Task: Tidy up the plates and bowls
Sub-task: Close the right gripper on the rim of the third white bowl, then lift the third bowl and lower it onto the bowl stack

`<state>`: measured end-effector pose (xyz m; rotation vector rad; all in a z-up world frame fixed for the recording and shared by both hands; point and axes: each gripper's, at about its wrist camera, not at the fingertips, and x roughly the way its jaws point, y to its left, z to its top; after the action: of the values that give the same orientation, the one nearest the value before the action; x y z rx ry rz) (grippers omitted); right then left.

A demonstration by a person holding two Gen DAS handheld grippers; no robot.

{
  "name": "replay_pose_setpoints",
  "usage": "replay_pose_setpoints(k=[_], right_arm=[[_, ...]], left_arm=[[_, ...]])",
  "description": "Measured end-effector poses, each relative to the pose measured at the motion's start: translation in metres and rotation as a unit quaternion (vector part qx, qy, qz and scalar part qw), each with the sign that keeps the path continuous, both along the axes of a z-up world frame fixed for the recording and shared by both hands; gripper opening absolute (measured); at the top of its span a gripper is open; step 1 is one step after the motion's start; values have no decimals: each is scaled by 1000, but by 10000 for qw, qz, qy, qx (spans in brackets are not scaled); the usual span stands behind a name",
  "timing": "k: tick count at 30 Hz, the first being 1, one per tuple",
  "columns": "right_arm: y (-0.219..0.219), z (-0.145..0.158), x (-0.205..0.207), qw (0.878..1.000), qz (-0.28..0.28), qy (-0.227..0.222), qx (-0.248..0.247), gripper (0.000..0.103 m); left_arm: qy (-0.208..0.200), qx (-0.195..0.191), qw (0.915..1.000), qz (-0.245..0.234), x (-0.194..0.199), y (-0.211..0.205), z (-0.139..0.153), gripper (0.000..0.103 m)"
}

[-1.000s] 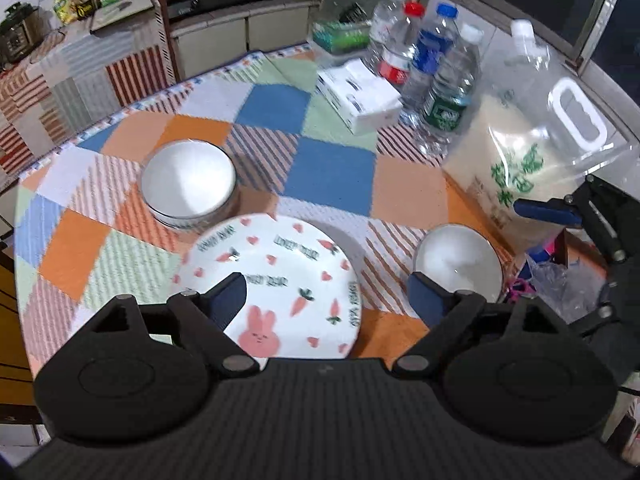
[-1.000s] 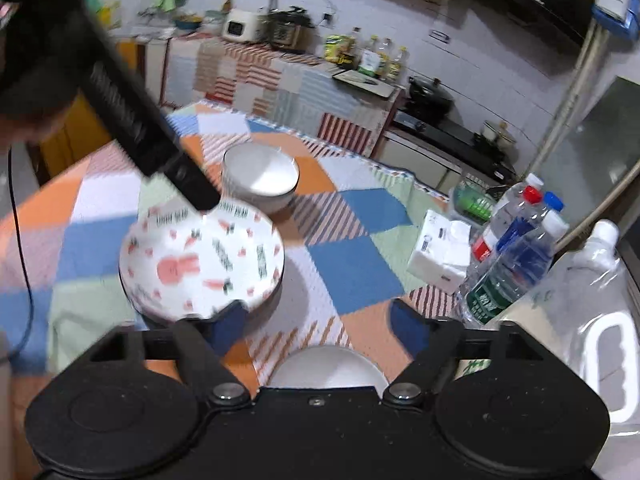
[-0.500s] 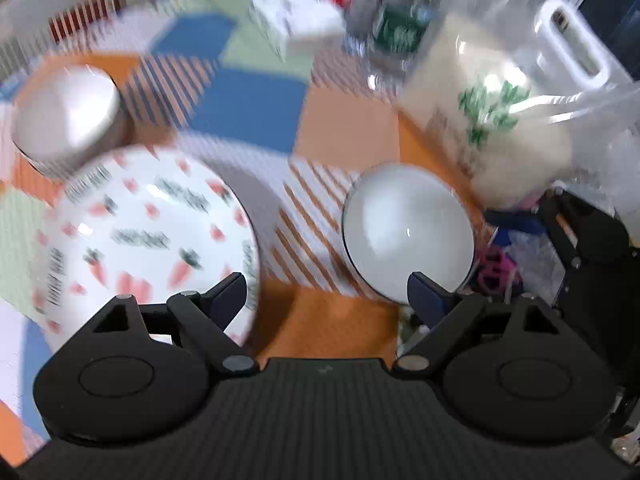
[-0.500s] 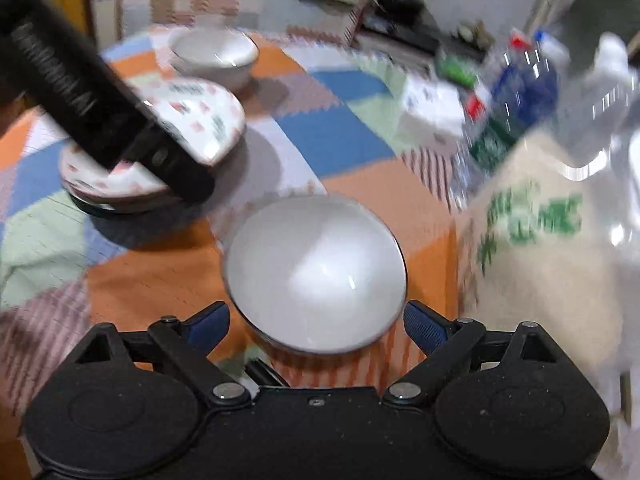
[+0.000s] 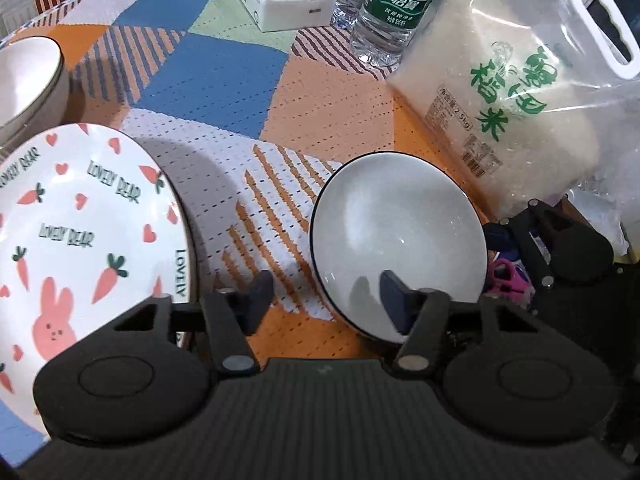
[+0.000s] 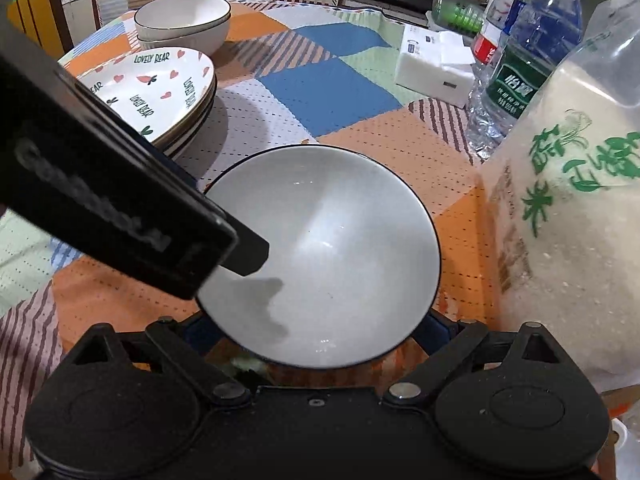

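— Where is the white bowl (image 6: 320,256) sitting?
— On the patchwork surface (image 5: 208,76), empty — left gripper (image 5: 326,300) closing astride its rim, right gripper (image 6: 316,324) spread wide around it.

My two wrist views, steeply downward, close over the desk (image 5: 332,92), both sharing the white bowl (image 5: 396,236), my left from its left, my right from its near edge.

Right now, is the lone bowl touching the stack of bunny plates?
Apart. The left wrist view shows bare tablecloth between the lone bowl and the bunny plates.
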<state>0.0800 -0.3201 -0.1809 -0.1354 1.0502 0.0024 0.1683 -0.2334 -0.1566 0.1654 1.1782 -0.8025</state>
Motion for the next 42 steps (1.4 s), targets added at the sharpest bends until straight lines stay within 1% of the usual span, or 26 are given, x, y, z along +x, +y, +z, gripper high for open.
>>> replay_pose_setpoints(k=[1,2,3,4,5,8,11,16,19,22,24,27,31,33,35,38,42], right_arm=[[0,-1,1,10000,3,-2,23,98],[-1,-2,2,10000,5,-5,45,98],[-2,-3,2,10000,7,-16,66,98],[-2,-4,1,10000,10,-36,85,98],[-3,-4,1,9999,14,-58,94,98],[-3,-4,0,9999,18,-116,114,98],[0,0,-3,9997,70,-214,110,98],[8,19,-8,9994,92,-335,86,98],[15,34,-14,9990,-15,-416,150,98],[23,47,-23,9980,-45,-602,175,98],[29,55,-24,9971,85,-741,116,98],[42,69,-21,9946,303,-993,-42,98],[57,89,-10,9913,498,-1214,-85,98],[68,100,-2,9884,689,-1342,-154,98],[76,108,5,9847,860,-1512,-115,98],[93,116,20,9781,1043,-1802,-23,98],[111,124,52,9715,1248,-2014,96,99]], left_arm=[[19,-7,10000,12,1,-1,-3,38],[69,-11,10000,21,2,-3,-6,32],[156,-32,9999,28,3,-4,-10,22],[259,-61,9996,44,4,-4,-13,19],[306,-65,9995,67,4,-3,-14,18],[267,-49,9996,49,2,-2,-13,18],[200,7,9998,-48,-1,0,-5,18],[83,30,9999,-105,-7,9,19,18],[79,-97,9999,-106,-10,21,35,18],[-66,-186,9998,-48,-15,34,50,18],[-182,-266,9995,37,-16,45,60,18],[-219,-332,9990,195,-12,62,76,18],[-339,-327,9982,378,-2,83,97,18],[-328,-365,9971,581,7,98,109,18],[-445,-361,9958,719,14,113,123,19],[-721,-181,9938,825,27,131,139,19],[-703,-44,9922,1026,60,152,151,19]])
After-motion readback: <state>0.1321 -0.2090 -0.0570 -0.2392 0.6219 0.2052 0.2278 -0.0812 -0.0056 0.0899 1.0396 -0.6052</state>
